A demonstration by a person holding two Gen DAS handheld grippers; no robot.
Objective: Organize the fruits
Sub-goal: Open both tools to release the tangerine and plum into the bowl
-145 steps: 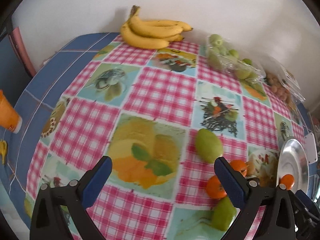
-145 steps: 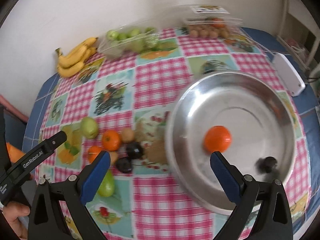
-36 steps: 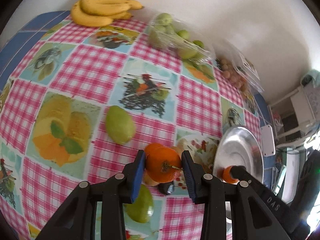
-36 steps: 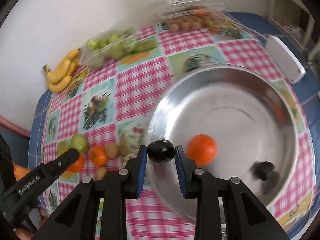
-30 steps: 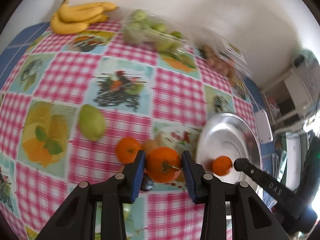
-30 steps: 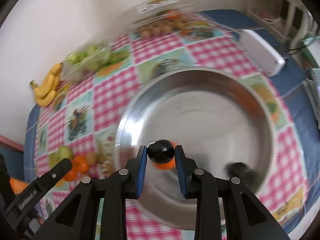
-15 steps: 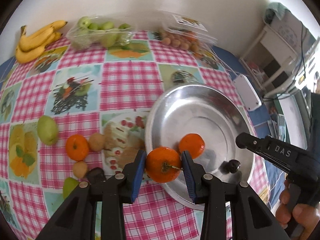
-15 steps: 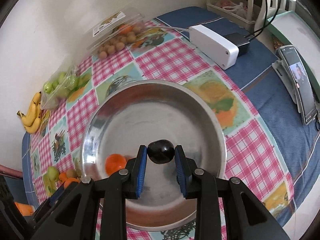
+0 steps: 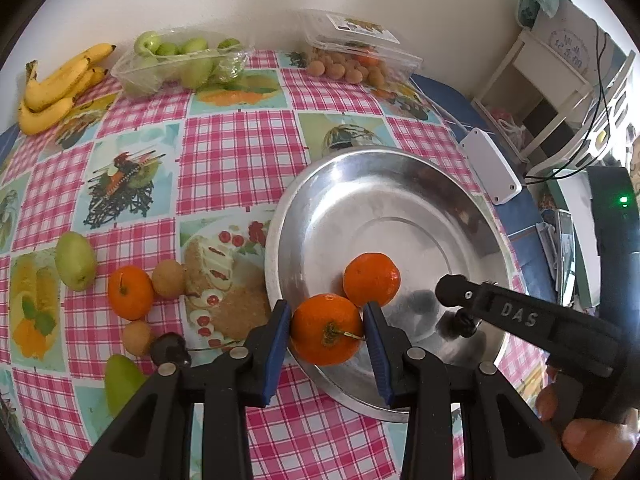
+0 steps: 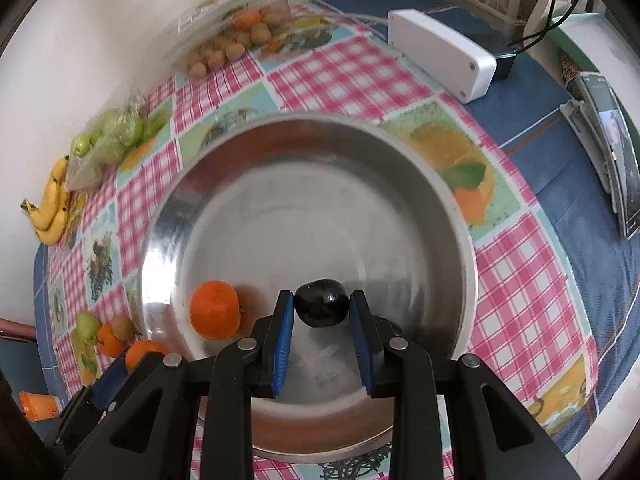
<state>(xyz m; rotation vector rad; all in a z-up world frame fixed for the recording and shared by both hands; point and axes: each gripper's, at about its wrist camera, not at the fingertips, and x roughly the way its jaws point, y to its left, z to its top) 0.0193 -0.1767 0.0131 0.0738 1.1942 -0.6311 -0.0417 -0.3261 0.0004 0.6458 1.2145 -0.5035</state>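
Note:
My left gripper (image 9: 325,316) is shut on an orange mandarin (image 9: 326,336), held over the near-left rim of the steel bowl (image 9: 280,216). A second mandarin (image 9: 372,279) lies inside the bowl just beyond it. My right gripper (image 10: 322,312) is shut on a dark plum (image 10: 322,304) above the bowl's floor (image 10: 304,216), with that lying mandarin (image 10: 215,310) to its left. On the cloth left of the bowl lie a green fruit (image 9: 75,255), a mandarin (image 9: 130,292), two small brown fruits (image 9: 168,279), a dark plum (image 9: 170,350) and another green fruit (image 9: 122,376).
Bananas (image 9: 56,88), a tray of green fruit (image 9: 180,60) and a clear box of small brown fruit (image 9: 352,60) line the wall. A white box (image 9: 490,170) and a phone (image 10: 620,160) lie right of the bowl. A hand (image 9: 592,440) holds the right gripper.
Both grippers, open earlier, have shut on fruit. The left one carried its mandarin from the loose fruit to the bowl's rim. The right one carried its plum further over the bowl.

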